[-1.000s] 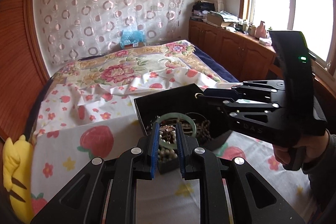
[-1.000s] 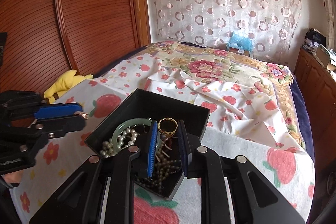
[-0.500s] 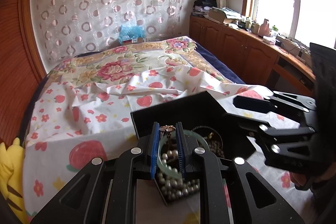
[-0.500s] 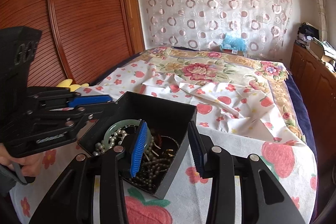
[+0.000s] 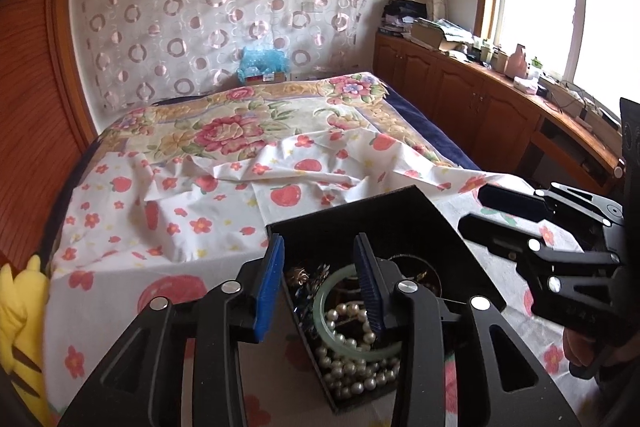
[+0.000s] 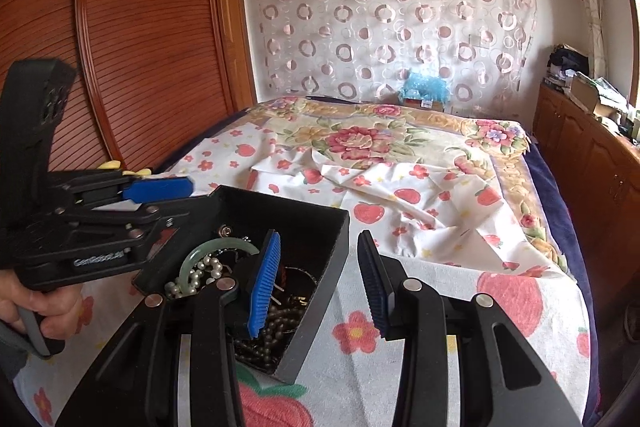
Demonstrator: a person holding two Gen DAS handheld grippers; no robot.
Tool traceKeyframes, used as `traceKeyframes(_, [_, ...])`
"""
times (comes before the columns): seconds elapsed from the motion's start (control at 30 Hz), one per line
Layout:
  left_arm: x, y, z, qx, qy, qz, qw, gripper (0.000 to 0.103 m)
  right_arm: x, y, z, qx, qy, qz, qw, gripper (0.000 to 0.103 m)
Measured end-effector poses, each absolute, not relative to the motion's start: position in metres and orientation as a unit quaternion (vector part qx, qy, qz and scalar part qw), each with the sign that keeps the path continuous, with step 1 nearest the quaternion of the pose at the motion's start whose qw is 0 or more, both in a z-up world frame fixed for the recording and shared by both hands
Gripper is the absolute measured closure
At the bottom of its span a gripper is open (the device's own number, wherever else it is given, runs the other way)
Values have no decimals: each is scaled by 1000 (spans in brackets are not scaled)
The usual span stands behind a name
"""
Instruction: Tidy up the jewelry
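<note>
A black jewelry box (image 5: 376,215) sits on the bed and holds a green jade bangle (image 5: 324,311), a white pearl string (image 5: 352,367), a small gold piece (image 5: 300,273) and dark bead strands (image 6: 276,327). My left gripper (image 5: 320,267) is open and empty over the box's left wall. My right gripper (image 6: 318,267) is open and empty, straddling the box's right wall (image 6: 320,291). The bangle (image 6: 212,251) and pearls (image 6: 196,279) also show in the right wrist view. The right gripper's body (image 5: 560,247) shows at the right in the left wrist view; the left gripper's body (image 6: 100,223) shows at the left in the right wrist view.
The box rests on a white strawberry-print sheet (image 5: 192,211) over a floral bedspread (image 5: 240,123). A yellow plush toy (image 5: 20,327) lies at the bed's left edge. A wooden wardrobe (image 6: 140,39) stands left, wooden cabinets (image 5: 472,99) with clutter right.
My left gripper has opened and let the small gold piece drop into the box. My right gripper opened earlier, released the gold ring, and now straddles the box's right wall.
</note>
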State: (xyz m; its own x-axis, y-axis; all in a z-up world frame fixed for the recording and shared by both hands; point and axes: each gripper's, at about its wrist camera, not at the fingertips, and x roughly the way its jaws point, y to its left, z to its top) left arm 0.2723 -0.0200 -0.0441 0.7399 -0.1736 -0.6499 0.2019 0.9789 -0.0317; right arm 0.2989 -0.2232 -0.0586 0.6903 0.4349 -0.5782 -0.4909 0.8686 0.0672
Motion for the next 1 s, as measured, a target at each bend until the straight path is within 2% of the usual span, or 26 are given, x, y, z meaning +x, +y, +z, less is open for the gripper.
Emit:
traceKeyframes(0.1, [261,-15,-39,15,341,-96,935,54,298,-221,-56,-43,302,249,919,60])
traceKeyframes(0.23, [240,-8,-28,16,324,-83,942,25,291,-220,-46,-46,294,242,923,60])
traceKeyframes(0.43, [213,-2,-14,17,306,-65,950,11,272,-223,-33,-37,289,234,928,60])
traceKeyframes(0.57, [195,2,-8,11,298,-55,953,8,256,-225,-27,-30,285,229,930,60])
traceKeyframes(0.63, [187,4,-7,11,295,-49,954,8,246,-226,-25,-28,282,222,933,45])
traceKeyframes(0.77, [167,9,-2,4,291,-37,956,8,226,-227,-19,-29,271,214,938,32])
traceKeyframes(0.83, [160,10,-1,1,290,-35,956,8,215,-227,-17,-27,266,212,940,18])
traceKeyframes(0.93, [146,10,1,-2,287,-29,958,8,199,-230,-13,-26,256,209,944,5])
traceKeyframes(1.0, [138,8,3,2,284,-25,958,8,188,-231,-11,-24,250,206,946,3])
